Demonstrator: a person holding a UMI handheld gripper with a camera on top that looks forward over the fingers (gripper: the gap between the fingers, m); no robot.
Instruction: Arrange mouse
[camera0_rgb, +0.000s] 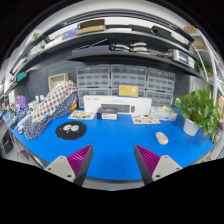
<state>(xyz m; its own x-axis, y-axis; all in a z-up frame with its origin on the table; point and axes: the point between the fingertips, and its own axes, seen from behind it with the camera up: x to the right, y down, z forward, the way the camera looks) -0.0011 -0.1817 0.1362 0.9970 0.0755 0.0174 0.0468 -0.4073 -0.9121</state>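
Observation:
A small pale mouse (162, 137) lies on the blue table top (110, 140), beyond my right finger and a little to its right, in front of a potted plant. My gripper (112, 158) is open and empty, held above the table's near part. Its two fingers (78, 160) with magenta pads stand wide apart with only bare blue surface between them. The mouse is well ahead of the fingertips, not between them.
A round black disc (70, 129) lies ahead to the left. A patterned cloth bundle (48, 106) sits at the far left. White boxes (112, 104) and drawer cabinets (125, 80) line the back. A green plant in a white pot (196, 112) stands at the right. Shelves hang above.

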